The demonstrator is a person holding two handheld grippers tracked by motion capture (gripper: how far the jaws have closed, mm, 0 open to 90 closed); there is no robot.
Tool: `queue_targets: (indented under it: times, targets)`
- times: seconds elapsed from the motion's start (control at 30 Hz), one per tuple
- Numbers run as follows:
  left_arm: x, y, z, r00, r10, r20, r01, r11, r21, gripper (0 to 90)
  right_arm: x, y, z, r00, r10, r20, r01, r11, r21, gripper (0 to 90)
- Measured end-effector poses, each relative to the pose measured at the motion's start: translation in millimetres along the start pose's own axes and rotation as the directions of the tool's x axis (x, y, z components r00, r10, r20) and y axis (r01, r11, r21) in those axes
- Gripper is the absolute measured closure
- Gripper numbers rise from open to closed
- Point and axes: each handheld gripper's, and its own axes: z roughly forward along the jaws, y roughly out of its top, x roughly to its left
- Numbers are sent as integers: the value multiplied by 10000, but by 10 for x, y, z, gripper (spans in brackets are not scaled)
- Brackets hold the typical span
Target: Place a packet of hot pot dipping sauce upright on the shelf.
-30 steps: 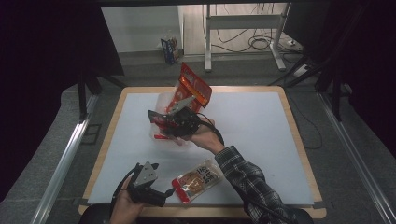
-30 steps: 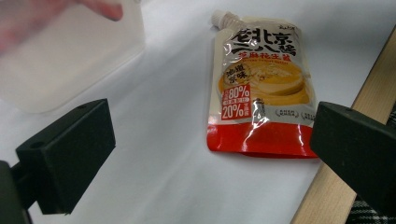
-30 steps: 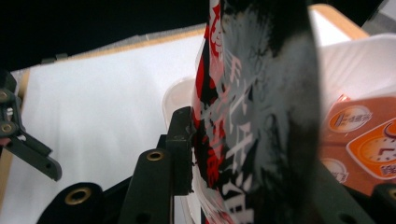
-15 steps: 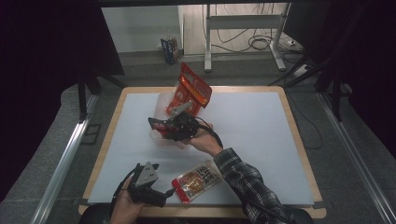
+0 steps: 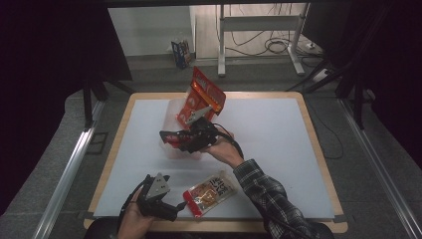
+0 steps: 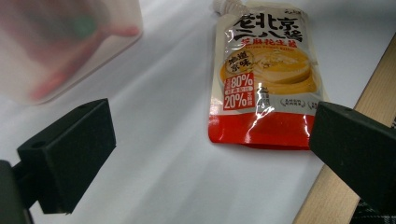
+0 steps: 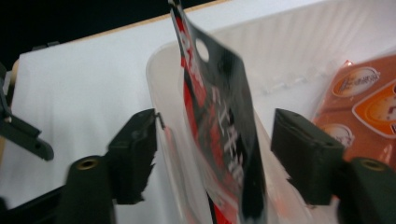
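- Over the clear plastic tub [image 5: 185, 130] near the middle of the table [image 5: 298, 149], the right gripper [image 5: 171, 138] has just spread its jaws; in the right gripper view a dark-and-red packet [image 7: 224, 135] stands between the pads [image 7: 135, 154] with daylight on both sides, so nothing is pinched now.
- Compared with a second ago, that hand has drawn slightly toward the person, and the packet is now free of the jaws at the tub's near wall.
- Reading: this looks like a release (packet dropped into the tub), which would count one item packed. A tall orange bag [image 5: 203, 97] already leans in the tub's far side.
- Packet's attitude: long axis nearly upright, tilted a little; the end with the punched hang-hole points up, the lower end sinks behind the tub wall, where I cannot see how it rests.
- Near the front edge, the left gripper [image 5: 176, 206] hovers with jaws wide apart, holding nothing.
- Sauce pouch [image 6: 264, 79] lies flat on the white surface just ahead of those jaws; its long axis runs away from the gripper, the spout end far, the red bottom seam nearest the jaws.
- Likely next item for the tub (a judgement only).
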Motion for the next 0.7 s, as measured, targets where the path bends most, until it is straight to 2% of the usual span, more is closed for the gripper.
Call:
queue_targets:
  times: [0.03,0.07,0.17,0.33,0.47,0.7]
  targets:
    - [0,0,0,10000,0,0,0,10000,0,5,0,0,0,10000,0,0,0,10000,0,289]
    - [-5,0,5,10000,9,-4,-9,10000,19,6,8,-35,-29,10000,-46,21,46,10000,-42,228]
    - [-7,0,9,10000,20,-1,-20,10000,55,7,12,-72,-78,10000,-8,9,8,9998,-182,162]
    - [-11,-1,16,10000,91,4,-91,9999,115,8,30,-145,-194,9995,296,82,-291,9979,-575,62]
    - [-19,-2,24,9999,138,-14,-138,9999,92,9,40,-216,-287,9986,322,408,-290,9967,-759,21]
    - [-34,-8,39,9997,258,-43,-258,9997,-20,7,70,-334,-397,9978,307,581,-265,9970,-722,0]
